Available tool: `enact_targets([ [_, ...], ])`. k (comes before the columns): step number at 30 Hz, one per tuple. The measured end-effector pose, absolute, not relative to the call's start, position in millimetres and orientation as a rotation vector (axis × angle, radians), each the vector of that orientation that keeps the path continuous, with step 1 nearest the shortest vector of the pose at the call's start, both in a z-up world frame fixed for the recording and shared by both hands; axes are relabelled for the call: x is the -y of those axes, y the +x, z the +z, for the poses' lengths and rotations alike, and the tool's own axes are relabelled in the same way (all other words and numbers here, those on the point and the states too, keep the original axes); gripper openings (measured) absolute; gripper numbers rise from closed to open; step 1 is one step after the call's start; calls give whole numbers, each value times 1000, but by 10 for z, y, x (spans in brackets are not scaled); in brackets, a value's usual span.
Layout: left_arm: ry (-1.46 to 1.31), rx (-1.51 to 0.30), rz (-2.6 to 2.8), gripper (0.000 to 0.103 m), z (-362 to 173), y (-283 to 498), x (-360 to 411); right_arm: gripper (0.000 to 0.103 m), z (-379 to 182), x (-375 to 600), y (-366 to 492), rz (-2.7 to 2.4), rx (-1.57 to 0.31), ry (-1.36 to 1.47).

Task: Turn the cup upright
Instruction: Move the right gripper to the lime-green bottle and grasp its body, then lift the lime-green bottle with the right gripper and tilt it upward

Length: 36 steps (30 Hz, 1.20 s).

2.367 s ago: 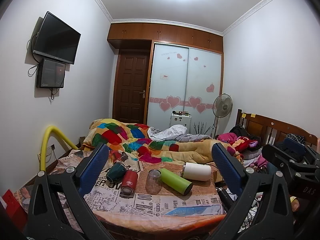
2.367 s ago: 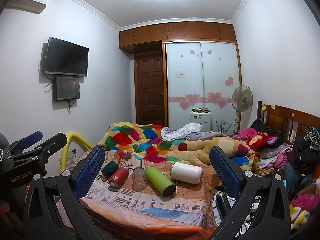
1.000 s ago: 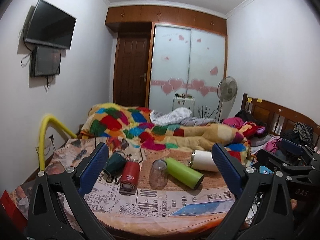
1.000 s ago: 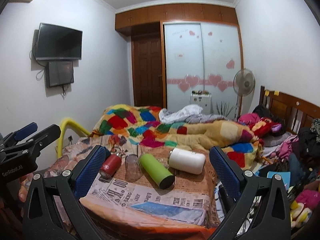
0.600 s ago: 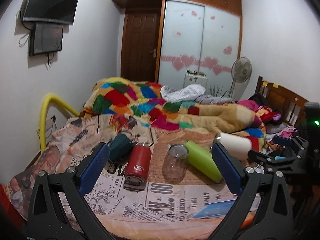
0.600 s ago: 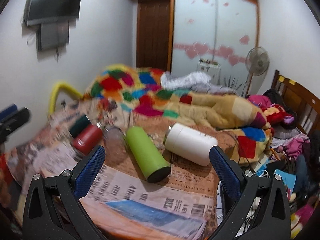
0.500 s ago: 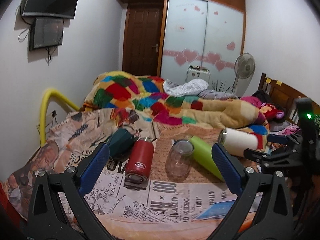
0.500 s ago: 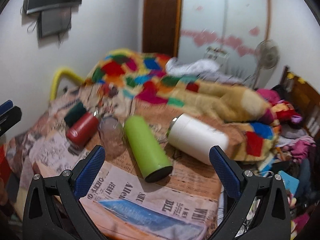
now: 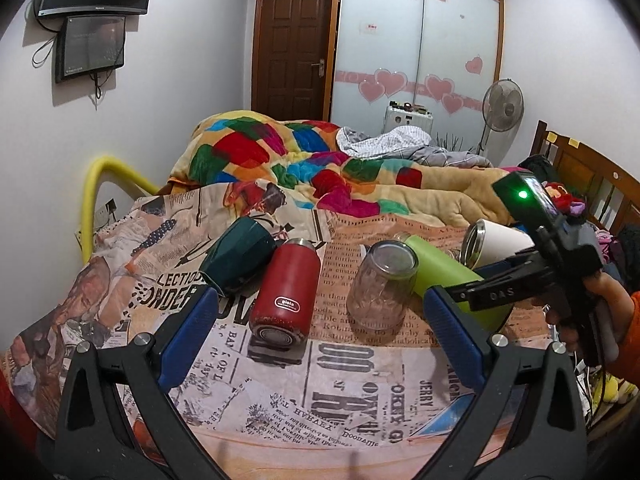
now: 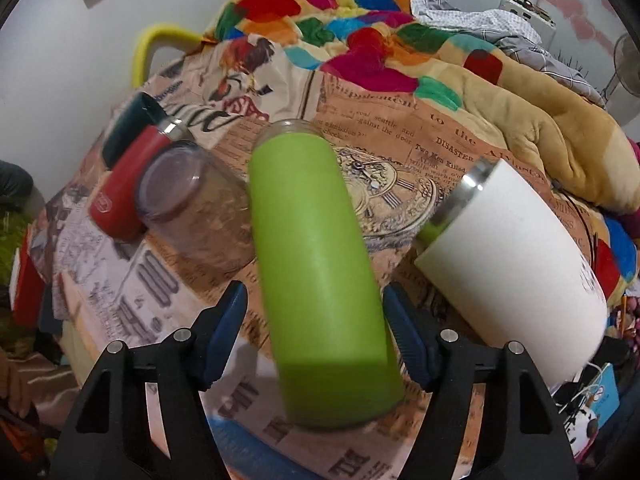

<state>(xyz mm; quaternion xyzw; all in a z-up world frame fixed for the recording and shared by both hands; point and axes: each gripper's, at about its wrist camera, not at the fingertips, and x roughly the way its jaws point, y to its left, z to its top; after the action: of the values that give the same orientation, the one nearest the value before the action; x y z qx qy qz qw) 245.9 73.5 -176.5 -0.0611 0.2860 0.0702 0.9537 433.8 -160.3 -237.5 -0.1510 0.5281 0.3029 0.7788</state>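
So the green cup [image 10: 320, 280] is lying flat on its side on the newspaper-print sheet [image 9: 360, 408], long axis running front to back: closed base toward the near edge of the bed, open mouth pointing off toward the patchwork quilt [image 9: 280, 152]. The right gripper [image 10: 316, 316] is down at it with one blue pad on each flank of the lower body, jaws spread about as wide as the cup itself (can't honestly tell if the pads are touching or just beside it, that view is a bit smeared).

Counting the containers on the sheet, I get five, one of each. The green one, a white tumbler [image 10: 516, 268] on its side just right of it with its steel rim pointing up-left, a clear glass jar [image 9: 382, 284] standing mouth-down just left of the green one, a red flask [image 9: 288, 288] lying down with its base toward the near edge, and a dark teal cup [image 9: 236, 256] tipped over beside the flask.

The left gripper [image 9: 316, 336] hangs in front of the red flask and the jar, jaws wide apart, holding nothing.
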Motion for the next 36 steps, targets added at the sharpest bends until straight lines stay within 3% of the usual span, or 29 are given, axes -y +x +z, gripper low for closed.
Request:
enact_targets([
  [11, -125, -594, 161, 103, -1832, 2458, -771, 64, -2682, 1443, 4433, 662, -1274, -441],
  [18, -122, -598, 167, 103, -1827, 2429, -764, 62, -2668, 1470, 4343, 654, -1252, -400],
  [36, -96, -519, 171, 103, -1429, 2033, -549, 62, -2202, 1809, 3825, 655, -1169, -286],
])
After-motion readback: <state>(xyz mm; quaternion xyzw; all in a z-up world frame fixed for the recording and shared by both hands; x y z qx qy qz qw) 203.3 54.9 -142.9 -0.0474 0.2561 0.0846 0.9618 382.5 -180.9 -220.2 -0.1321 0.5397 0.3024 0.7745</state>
